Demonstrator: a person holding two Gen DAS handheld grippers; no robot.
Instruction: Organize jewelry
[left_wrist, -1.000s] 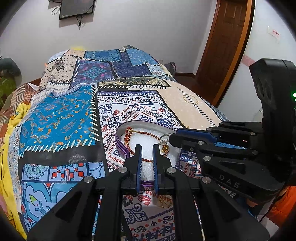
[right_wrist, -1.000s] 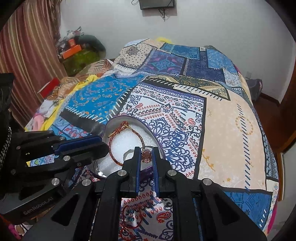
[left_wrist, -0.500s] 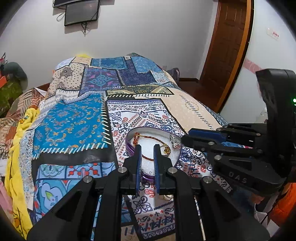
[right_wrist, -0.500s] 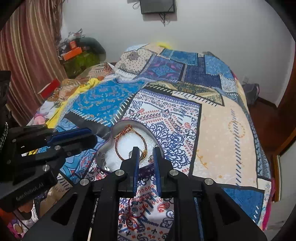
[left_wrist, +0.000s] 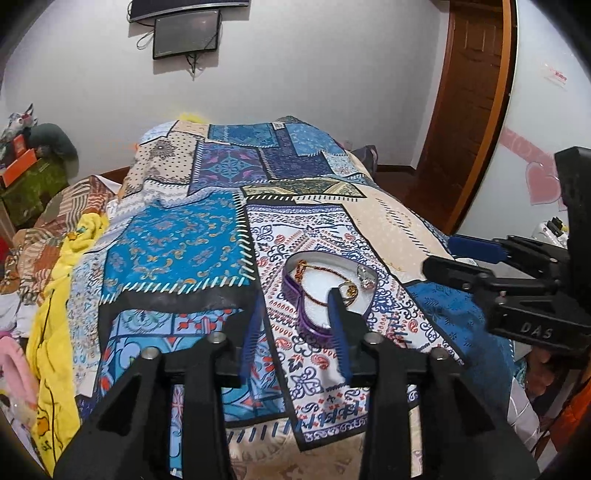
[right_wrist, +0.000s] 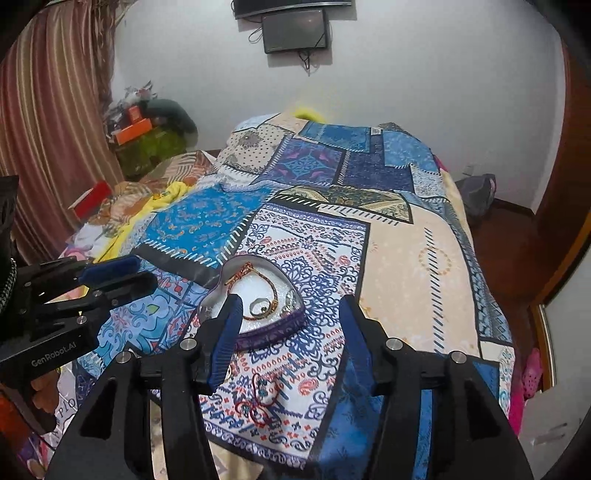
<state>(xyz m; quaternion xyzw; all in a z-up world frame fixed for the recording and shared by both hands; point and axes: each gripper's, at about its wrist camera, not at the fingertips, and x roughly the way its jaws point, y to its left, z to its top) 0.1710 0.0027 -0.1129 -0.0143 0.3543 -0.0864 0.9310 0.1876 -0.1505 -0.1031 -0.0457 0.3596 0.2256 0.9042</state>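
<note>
Right wrist view shows the heart-shaped tray (right_wrist: 273, 326) at centre frame on the bed (right_wrist: 406, 258), necklace (right_wrist: 264, 291) and ring (right_wrist: 258, 304) inside. Both the left gripper (left_wrist: 295, 325) and right gripper (right_wrist: 291, 332) are opening, empty. Next (likely) comes picking up the red bracelet (right_wrist: 258, 402) at lower centre.

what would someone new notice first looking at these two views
The loud patchwork bedspread fills both views. On it, near the bed's foot, sits a purple heart-shaped box holding a beaded bracelet and rings. Both grippers, left and right, hover before it, jaws opening, empty.
</note>
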